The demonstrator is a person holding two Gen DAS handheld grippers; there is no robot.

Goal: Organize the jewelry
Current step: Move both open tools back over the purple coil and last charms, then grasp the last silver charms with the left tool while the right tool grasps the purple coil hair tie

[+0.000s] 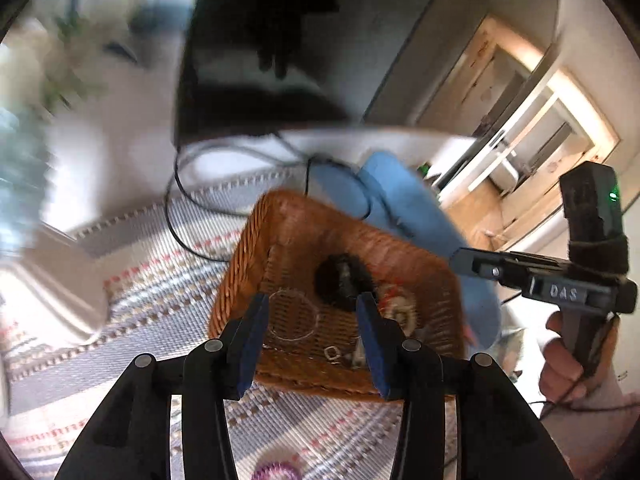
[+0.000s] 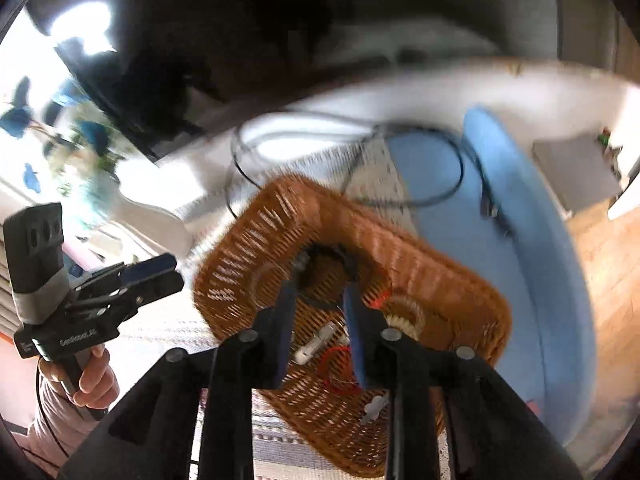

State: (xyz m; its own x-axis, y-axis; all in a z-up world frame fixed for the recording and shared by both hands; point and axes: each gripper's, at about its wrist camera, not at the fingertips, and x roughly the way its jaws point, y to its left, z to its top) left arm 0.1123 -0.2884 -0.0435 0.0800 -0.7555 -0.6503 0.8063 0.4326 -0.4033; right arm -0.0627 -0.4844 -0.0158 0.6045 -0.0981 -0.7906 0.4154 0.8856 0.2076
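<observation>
A brown wicker basket point(image 1: 240, 264) point(image 2: 440, 264) sits on a striped woven mat. It holds a black scrunchie point(image 1: 342, 282) point(image 2: 324, 276), a thin clear bangle point(image 1: 294, 316), a beaded bracelet point(image 1: 396, 308) point(image 2: 404, 312), a small square ring point(image 1: 332, 354), a red thread loop point(image 2: 340, 368) and a white clip point(image 2: 316, 344). My left gripper point(image 1: 314, 300) hovers over the basket, open, with nothing between its blue pads. My right gripper point(image 2: 320, 292) is also open above the basket, its tips beside the scrunchie. Each wrist view shows the other gripper from the side point(image 1: 464, 260) point(image 2: 168, 268).
A blue cushion point(image 1: 408, 208) point(image 2: 520, 240) lies behind and right of the basket. A black cable point(image 1: 180, 200) point(image 2: 440, 196) loops over the mat point(image 1: 160, 280). A dark screen point(image 1: 256, 80) stands at the back. A purple beaded item point(image 1: 276, 472) lies at the near edge. Hands point(image 1: 560, 360) point(image 2: 96, 376) grip the handles.
</observation>
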